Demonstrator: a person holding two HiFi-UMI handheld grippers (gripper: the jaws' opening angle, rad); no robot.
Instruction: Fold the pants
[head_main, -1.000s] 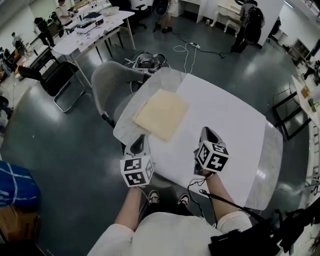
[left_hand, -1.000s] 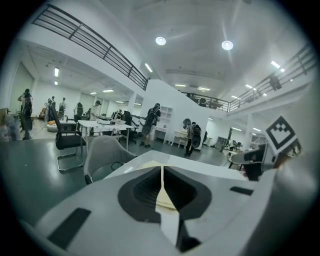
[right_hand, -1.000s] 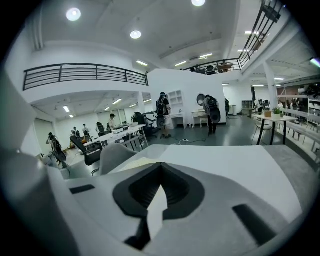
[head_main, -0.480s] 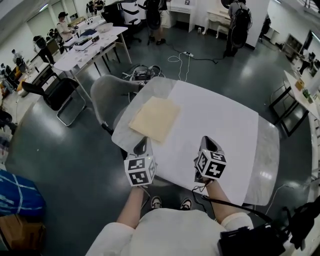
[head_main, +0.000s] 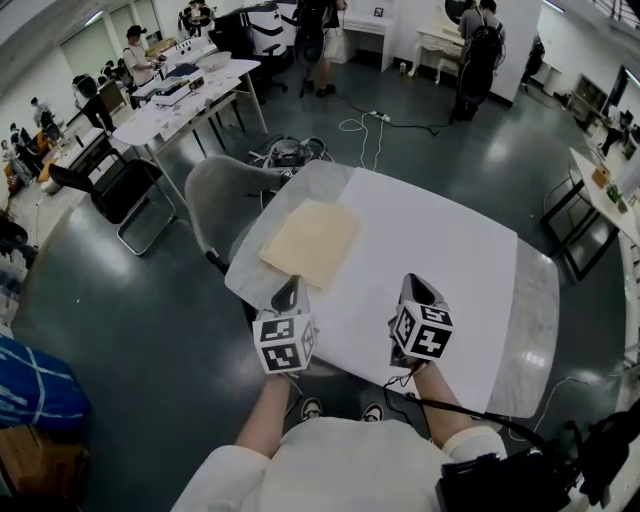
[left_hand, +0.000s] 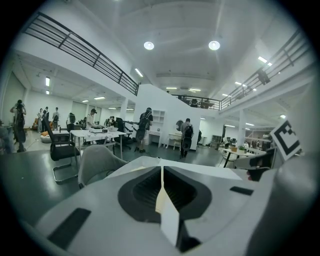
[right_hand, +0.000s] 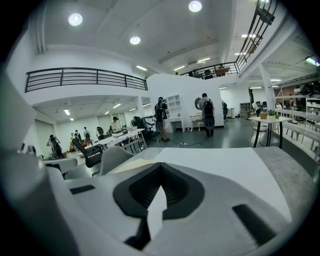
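Pants (head_main: 312, 242) lie folded into a flat beige square on the far left part of your desk (head_main: 440, 250), close to the corner by the grey chair (head_main: 225, 190). Only the head view shows that square whole. In the left gripper view the pants (left_hand: 136, 169) are just a pale sliver above the hand-held gripper's body, and the right gripper view gives the same thin strip (right_hand: 132, 166).

Your left hand-held gripper (head_main: 288, 295) hangs over the near edge, short of the pants and not touching them. Its own view shows the jaws clenched together with nothing between them (left_hand: 161, 170). Your right hand-held gripper (head_main: 415, 285) is beside it over bare desk, jaws likewise pressed shut and empty (right_hand: 160, 167).

The gripper views add an upper railing (right_hand: 80, 77) that the head view misses. Beyond the grey chair stand a black folding chair (head_main: 125, 190) and a long white desk (head_main: 180, 95), and cables (head_main: 375, 120) trail on the floor.
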